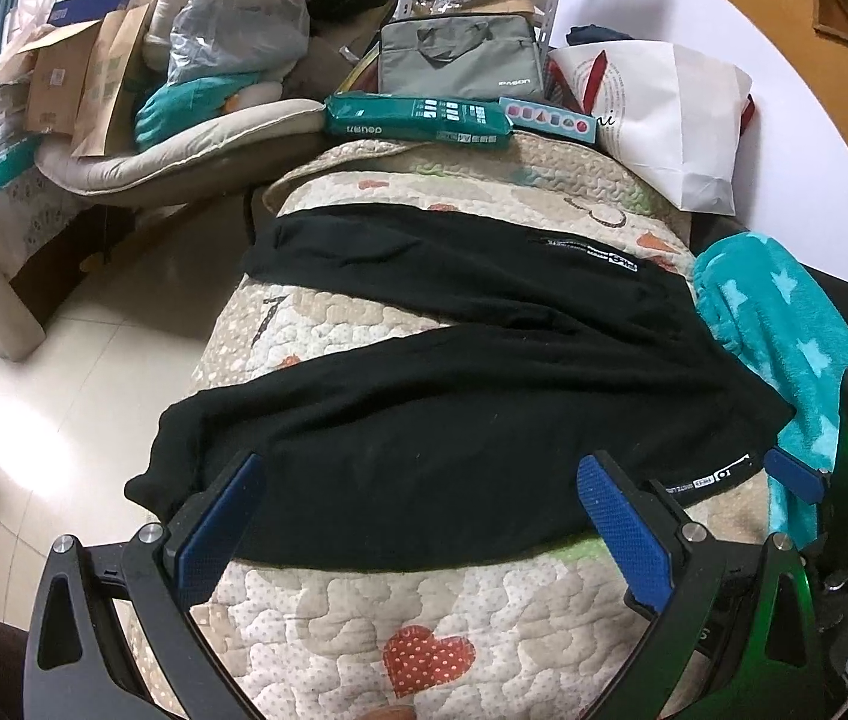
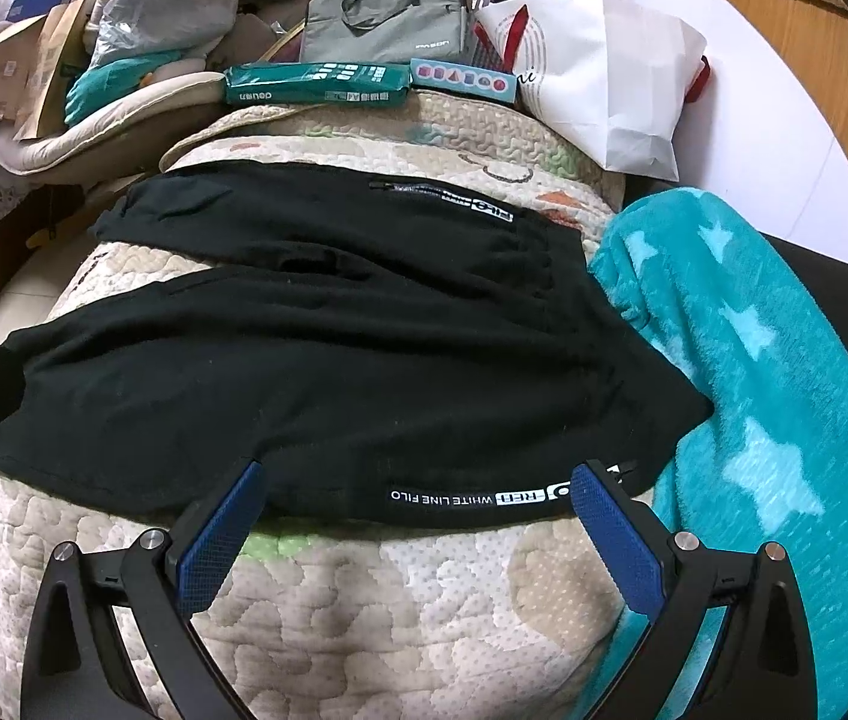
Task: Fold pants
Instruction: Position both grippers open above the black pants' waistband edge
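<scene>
A quilted patchwork bedspread [image 1: 400, 600] covers the bed that serves as the work surface, in a cluttered room. Nearest the cameras, both hand-held grippers hover just above the bedspread's near edge with their blue-padded fingers spread wide and holding nothing. The left gripper [image 1: 424, 516] faces the near leg of the black pants [image 1: 454, 408]; the right gripper [image 2: 418, 516] faces the printed waistband end of the same leg. The pants lie unfolded directly ahead of both grippers, their long axis running across the view, leg cuffs to the left and waistband to the right, the two legs splayed apart. The near hem lies just beyond each gripper's fingertips. The right gripper is nearer the waistband, the left nearer the cuffs, so each probably takes its own end. Touching the waistband on the right is a teal star-patterned blanket [image 2: 754, 360], which could snag a fold. Beyond the pants sit a green package [image 1: 418, 120], a grey laptop bag [image 1: 460, 57] and a white paper bag [image 1: 664, 114], well apart from the pants.
</scene>
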`<state>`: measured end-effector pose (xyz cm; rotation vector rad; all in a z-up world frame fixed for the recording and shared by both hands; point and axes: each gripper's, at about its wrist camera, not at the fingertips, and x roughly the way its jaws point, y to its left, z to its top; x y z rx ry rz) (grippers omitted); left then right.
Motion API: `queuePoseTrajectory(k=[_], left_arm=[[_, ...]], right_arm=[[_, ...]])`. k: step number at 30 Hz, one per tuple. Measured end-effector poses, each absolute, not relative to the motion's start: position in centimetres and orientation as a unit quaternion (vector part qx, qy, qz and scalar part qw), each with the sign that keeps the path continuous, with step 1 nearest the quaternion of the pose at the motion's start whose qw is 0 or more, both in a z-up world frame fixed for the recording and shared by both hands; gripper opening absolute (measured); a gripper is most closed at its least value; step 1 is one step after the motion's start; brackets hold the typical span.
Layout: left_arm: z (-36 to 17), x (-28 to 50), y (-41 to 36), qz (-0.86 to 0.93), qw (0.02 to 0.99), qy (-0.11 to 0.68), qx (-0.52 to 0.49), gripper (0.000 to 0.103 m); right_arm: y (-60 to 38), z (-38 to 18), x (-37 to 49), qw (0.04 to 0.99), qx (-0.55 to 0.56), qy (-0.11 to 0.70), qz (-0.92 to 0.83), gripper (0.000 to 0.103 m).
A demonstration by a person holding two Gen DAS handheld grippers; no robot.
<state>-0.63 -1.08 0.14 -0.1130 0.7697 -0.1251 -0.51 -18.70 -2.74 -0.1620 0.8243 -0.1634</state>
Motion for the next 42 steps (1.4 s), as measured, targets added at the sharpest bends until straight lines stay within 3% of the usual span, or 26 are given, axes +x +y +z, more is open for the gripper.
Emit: queuePoseTrajectory(k=[42], left_arm=[[-0.9,-0.3,-0.9,-0.057,0.915,0.397,-0.053,0.103]], right_arm=[[-18.3,-3.7,-0.4,0.904,-0.083,0.412,-0.08,0.103]])
